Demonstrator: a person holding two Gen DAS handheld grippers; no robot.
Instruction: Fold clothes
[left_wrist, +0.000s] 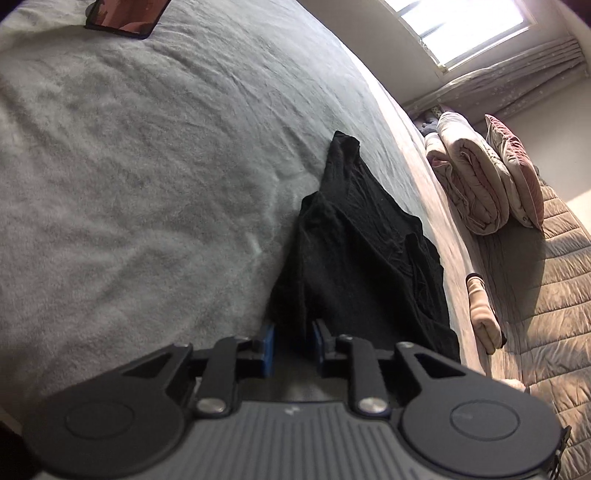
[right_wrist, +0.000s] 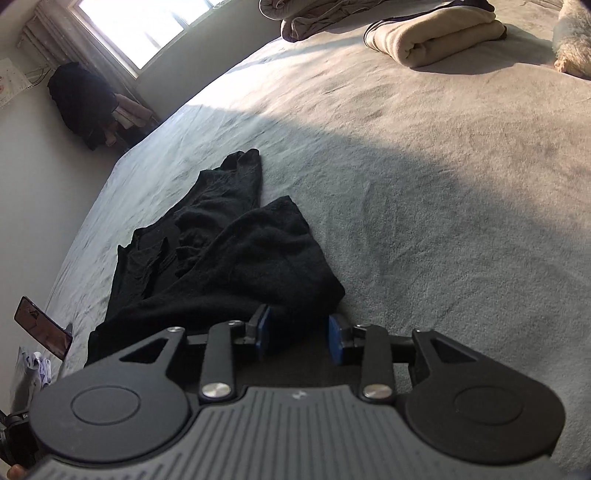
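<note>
A black knit garment (left_wrist: 362, 251) lies crumpled on the grey bed cover (left_wrist: 147, 166). Its near end rises in a taut tent shape to my left gripper (left_wrist: 293, 345), whose blue pads (left_wrist: 269, 349) are shut on a bunch of the cloth. In the right wrist view the same garment (right_wrist: 229, 258) spreads from a sleeve at the far end down to my right gripper (right_wrist: 299, 334). That gripper's pads (right_wrist: 335, 339) stand wider apart, open, with the garment's near edge lying between them and against the left pad.
A dark phone (left_wrist: 125, 16) (right_wrist: 42, 328) lies on the bed cover. Folded quilts (left_wrist: 476, 184), a pink pillow (left_wrist: 517, 177) and a folded beige garment (left_wrist: 484, 314) (right_wrist: 439, 35) lie further along the bed. Dark clothes (right_wrist: 83, 103) hang by the window.
</note>
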